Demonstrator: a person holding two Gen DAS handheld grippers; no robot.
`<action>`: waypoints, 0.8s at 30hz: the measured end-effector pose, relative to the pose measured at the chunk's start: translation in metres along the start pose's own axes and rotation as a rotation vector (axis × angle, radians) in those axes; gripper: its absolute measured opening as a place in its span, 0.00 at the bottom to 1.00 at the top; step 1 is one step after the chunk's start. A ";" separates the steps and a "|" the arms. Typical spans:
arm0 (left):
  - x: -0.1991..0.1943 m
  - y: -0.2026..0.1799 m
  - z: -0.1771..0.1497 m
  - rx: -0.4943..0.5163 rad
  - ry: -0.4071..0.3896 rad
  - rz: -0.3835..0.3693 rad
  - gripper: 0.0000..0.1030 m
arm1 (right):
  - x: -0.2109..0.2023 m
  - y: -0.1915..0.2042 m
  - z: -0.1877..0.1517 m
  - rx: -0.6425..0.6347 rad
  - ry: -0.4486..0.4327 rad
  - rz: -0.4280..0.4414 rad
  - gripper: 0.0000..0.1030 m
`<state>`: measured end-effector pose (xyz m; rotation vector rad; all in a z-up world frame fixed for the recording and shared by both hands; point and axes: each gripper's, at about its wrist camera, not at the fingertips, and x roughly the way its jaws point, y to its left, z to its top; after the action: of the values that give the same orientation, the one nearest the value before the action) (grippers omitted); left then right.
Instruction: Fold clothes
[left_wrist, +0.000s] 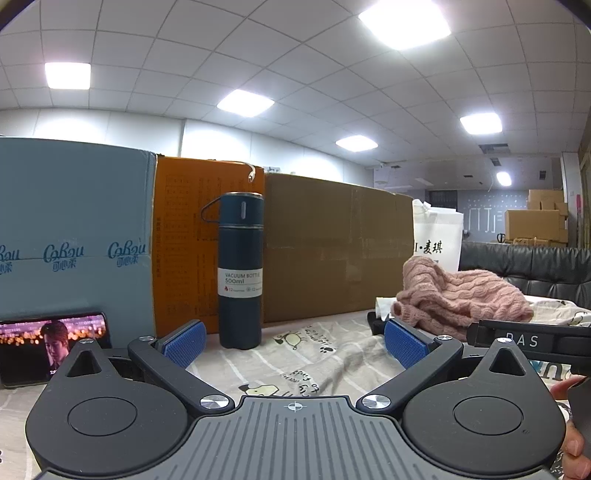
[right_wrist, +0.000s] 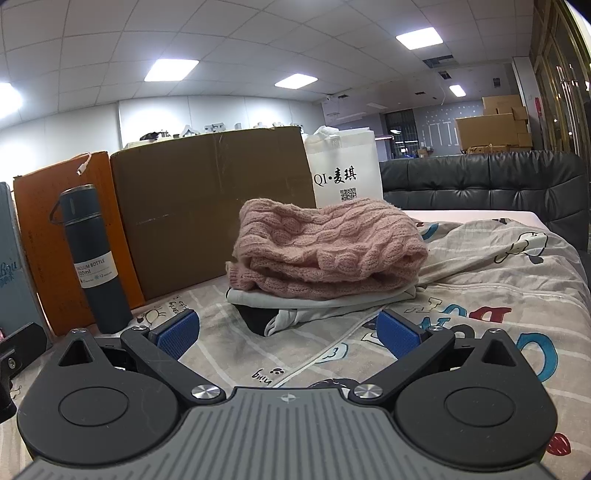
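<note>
A folded pink cable-knit sweater (right_wrist: 328, 247) lies on top of a stack with a white garment (right_wrist: 317, 301) and a dark one (right_wrist: 258, 319) under it, on the patterned bedsheet (right_wrist: 480, 295). My right gripper (right_wrist: 290, 334) is open and empty, low over the sheet just in front of the stack. My left gripper (left_wrist: 295, 343) is open and empty, facing the boxes. In the left wrist view the pink sweater (left_wrist: 461, 295) sits to the right, beyond the right gripper's body (left_wrist: 532, 341).
A dark vacuum bottle (left_wrist: 241, 269) stands on the sheet before an orange box (left_wrist: 184, 240), a brown cardboard box (left_wrist: 336, 247) and a blue-grey box (left_wrist: 74, 229). A phone (left_wrist: 51, 343) leans at the left. A white bag (right_wrist: 347, 173) and black sofa (right_wrist: 480, 181) stand behind.
</note>
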<state>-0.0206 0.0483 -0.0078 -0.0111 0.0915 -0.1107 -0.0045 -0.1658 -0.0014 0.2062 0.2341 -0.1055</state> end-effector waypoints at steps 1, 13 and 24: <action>0.000 0.000 0.000 0.000 0.000 0.000 1.00 | 0.000 0.000 0.000 0.000 0.001 -0.001 1.00; 0.001 0.003 0.000 -0.011 0.006 0.004 1.00 | 0.002 0.001 0.000 -0.010 0.015 0.005 1.00; 0.001 0.003 0.000 -0.012 0.009 0.010 1.00 | 0.001 0.002 -0.001 -0.013 0.018 0.011 1.00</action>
<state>-0.0191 0.0511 -0.0082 -0.0221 0.1009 -0.1006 -0.0032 -0.1636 -0.0024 0.1951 0.2521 -0.0916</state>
